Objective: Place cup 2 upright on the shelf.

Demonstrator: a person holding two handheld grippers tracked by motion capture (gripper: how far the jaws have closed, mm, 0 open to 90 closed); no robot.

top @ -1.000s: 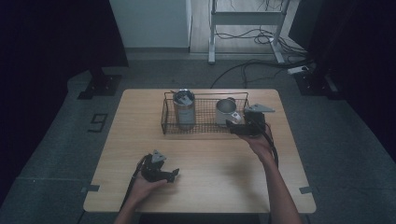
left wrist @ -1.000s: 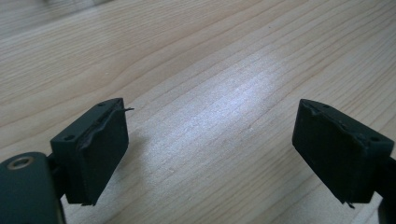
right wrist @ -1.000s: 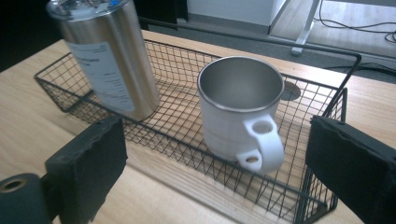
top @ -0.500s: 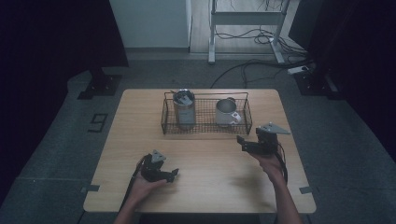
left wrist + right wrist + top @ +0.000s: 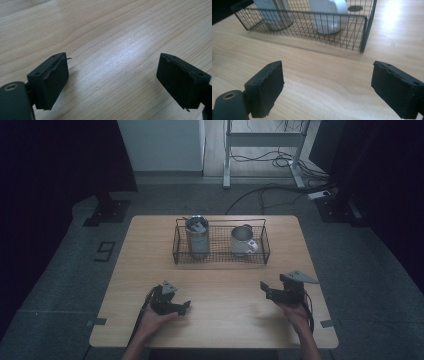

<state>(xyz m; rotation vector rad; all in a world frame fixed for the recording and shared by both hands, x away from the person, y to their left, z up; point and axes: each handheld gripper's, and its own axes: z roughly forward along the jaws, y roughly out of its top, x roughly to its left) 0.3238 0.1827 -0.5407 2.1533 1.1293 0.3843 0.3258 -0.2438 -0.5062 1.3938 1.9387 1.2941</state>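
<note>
We are seeing a light wooden desk (image 5: 215,285) with a black wire basket (image 5: 221,256) sitting toward its far edge, centred. Inside the basket a tall steel tumbler (image 5: 197,236) is standing upright at the left end, and a shorter white mug (image 5: 241,240) with its handle facing the near side is standing at the right end; the two are apart.

The left claw (image 5: 181,307) is resting low over the near left part of the desk, gripped by the person's left hand (image 5: 152,320). In the left gripper view its jaws are standing wide apart with bare wood grain between them, holding nothing.

The right claw (image 5: 265,290) is hovering over the near right part of the desk, held by the right hand (image 5: 294,312), with its grey three-cornered plate (image 5: 298,277) on top. It is pointing toward the left. In the right gripper view its jaws are also spread wide and are empty, and the basket's near right corner (image 5: 363,32) is lying ahead of them, well apart, with the mug (image 5: 328,15) behind the mesh.

Both claws are well clear of the basket.
</note>
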